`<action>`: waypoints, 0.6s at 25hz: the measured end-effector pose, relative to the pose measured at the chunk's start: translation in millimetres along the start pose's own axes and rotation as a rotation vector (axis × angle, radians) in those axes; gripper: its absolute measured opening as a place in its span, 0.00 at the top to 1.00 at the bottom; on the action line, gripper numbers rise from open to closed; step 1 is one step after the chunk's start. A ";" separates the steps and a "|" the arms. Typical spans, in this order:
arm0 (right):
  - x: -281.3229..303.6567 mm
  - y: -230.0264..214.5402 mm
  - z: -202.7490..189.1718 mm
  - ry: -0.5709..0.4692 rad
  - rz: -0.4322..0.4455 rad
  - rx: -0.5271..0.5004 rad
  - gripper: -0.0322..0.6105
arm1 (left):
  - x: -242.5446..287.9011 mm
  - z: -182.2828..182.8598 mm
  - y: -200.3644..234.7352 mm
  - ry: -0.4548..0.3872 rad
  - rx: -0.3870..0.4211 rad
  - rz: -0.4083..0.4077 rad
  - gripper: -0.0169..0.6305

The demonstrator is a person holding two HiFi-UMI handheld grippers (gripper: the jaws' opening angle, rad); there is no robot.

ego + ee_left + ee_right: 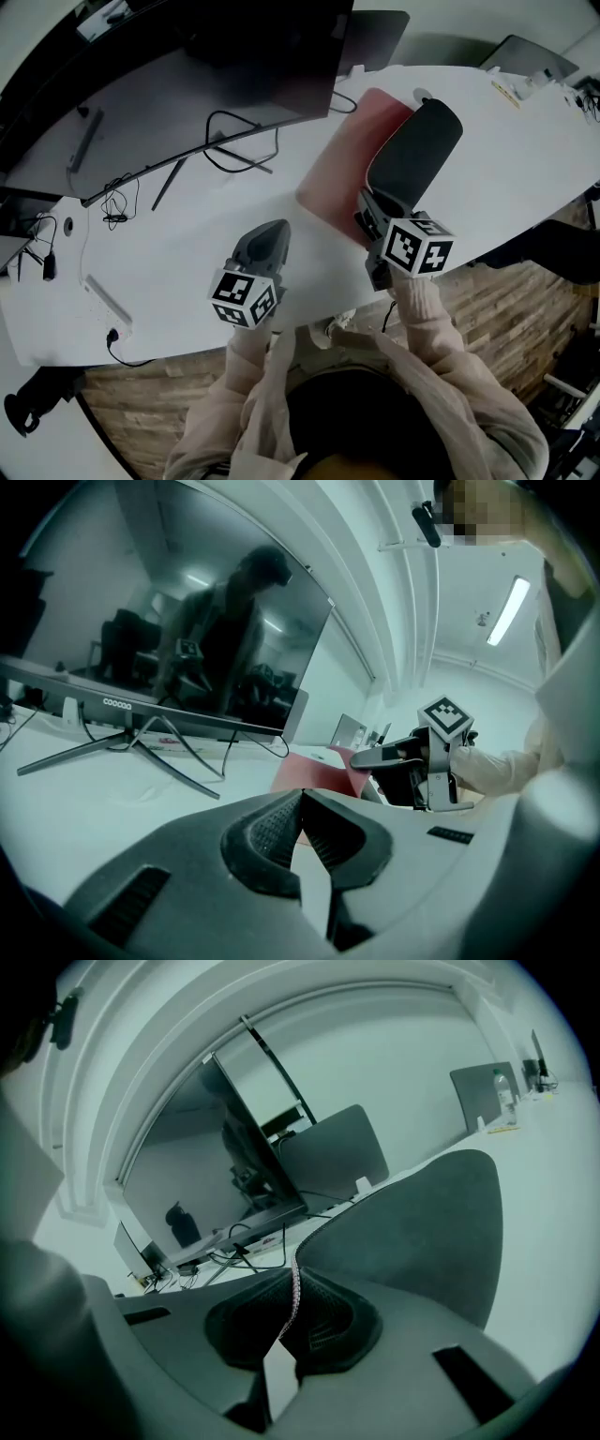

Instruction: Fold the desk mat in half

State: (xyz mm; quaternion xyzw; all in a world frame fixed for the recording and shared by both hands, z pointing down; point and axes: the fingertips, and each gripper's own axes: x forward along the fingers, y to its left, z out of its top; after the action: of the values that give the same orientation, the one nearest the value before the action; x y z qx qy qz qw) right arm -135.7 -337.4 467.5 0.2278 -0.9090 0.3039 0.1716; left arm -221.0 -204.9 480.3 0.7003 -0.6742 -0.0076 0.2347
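- right gripper: jaws clamped on the thin edge of the desk mat. A pink edge line runs up from between the pads.
- The mat's dark underside rises ahead and to the right of those jaws and blocks the desk behind it.
- Head view: the lifted dark flap curls over the mat's red top face ahead of the right gripper and hides part of it. The grip point is hard to make out under the gripper body.
- left gripper: jaws pressed together with nothing between them. The red mat lies just ahead of the tips, partly hidden by them, with the right gripper ahead-right.
- Head view: the left gripper is over bare white desk, apart from the mat. Can't tell if it touches the desk.
- monitor: beyond both grippers, cut off at the top edge, screen dark.
- cables: beyond the left gripper.
- sleeves: behind the marker cubes, hands hidden.
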 end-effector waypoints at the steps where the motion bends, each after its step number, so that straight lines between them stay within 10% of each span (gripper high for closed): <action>1: 9.5 5.1 -5.5 0.019 0.014 0.007 0.90 | -2.6 -0.8 4.8 0.000 -0.005 0.009 0.93; 15: 85.0 50.9 -108.0 0.297 0.082 0.008 0.86 | -21.6 -20.1 41.4 0.015 -0.069 0.063 0.93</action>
State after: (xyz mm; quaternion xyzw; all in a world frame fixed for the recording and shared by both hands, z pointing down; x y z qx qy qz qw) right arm -214.5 -259.4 563.3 0.1437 -0.8811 0.3444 0.2906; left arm -255.3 -177.3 505.6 0.6703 -0.6933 -0.0181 0.2640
